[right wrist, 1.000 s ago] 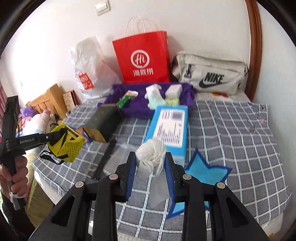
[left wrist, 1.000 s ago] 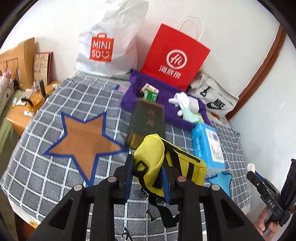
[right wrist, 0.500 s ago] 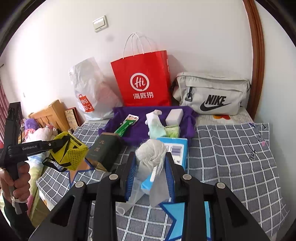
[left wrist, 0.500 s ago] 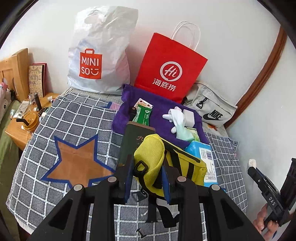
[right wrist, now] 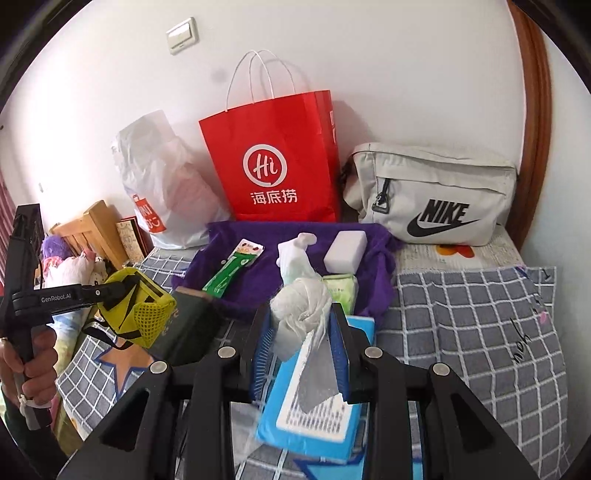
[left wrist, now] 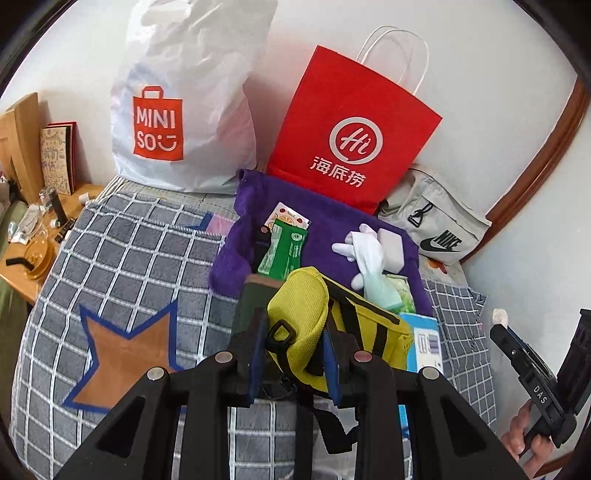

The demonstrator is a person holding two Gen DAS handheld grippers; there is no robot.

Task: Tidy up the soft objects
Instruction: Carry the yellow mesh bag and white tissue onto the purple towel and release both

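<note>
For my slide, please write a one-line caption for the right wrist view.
Right tongs grip a white bundle in clear plastic above the checked bed, facing a purple cloth.

Left gripper, right gripper: black frames, blue pads, silver screws, "GenRobot.AI" lettering

wall: standing white, bearing light switch | door frame: running brown | bedside table: sitting wooden left of bed

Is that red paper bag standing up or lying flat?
Upright: the red paper bag stands against the wall, handles pointing up.
</note>
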